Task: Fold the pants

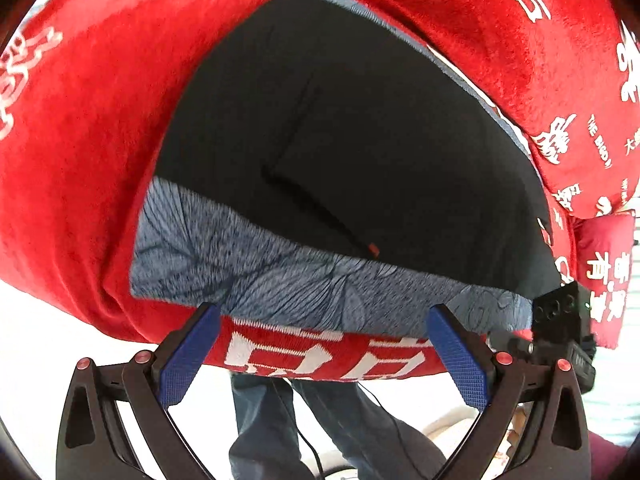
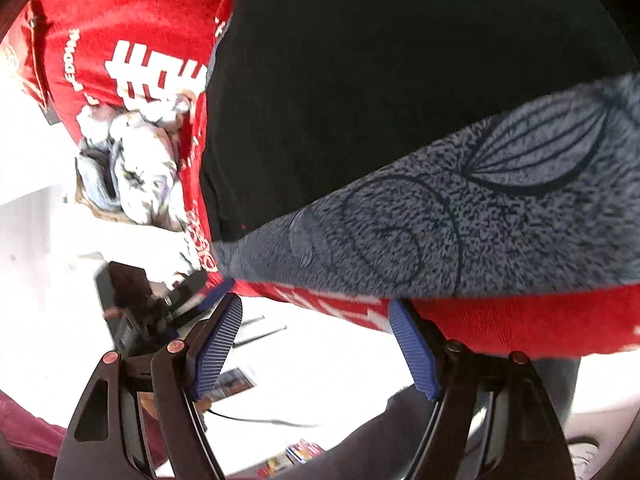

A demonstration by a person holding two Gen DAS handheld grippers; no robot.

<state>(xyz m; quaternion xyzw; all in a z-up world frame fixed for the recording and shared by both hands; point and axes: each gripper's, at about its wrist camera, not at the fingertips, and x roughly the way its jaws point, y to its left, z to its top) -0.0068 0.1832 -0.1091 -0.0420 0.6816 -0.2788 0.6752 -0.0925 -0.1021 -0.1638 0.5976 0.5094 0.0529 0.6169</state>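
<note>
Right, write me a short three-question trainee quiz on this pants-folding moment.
1. True or false: the left gripper is clamped on the black pants.
2. What lies directly under the black pants? A. a grey-blue leaf-patterned cloth B. a bare wooden board C. a white towel
3. Fill in: the plush blanket with white characters that covers the surface is ____.

Key: 1 false, both grippers stand open with nothing between their blue pads; the right gripper too. 2 A, the grey-blue leaf-patterned cloth. 3 red.
</note>
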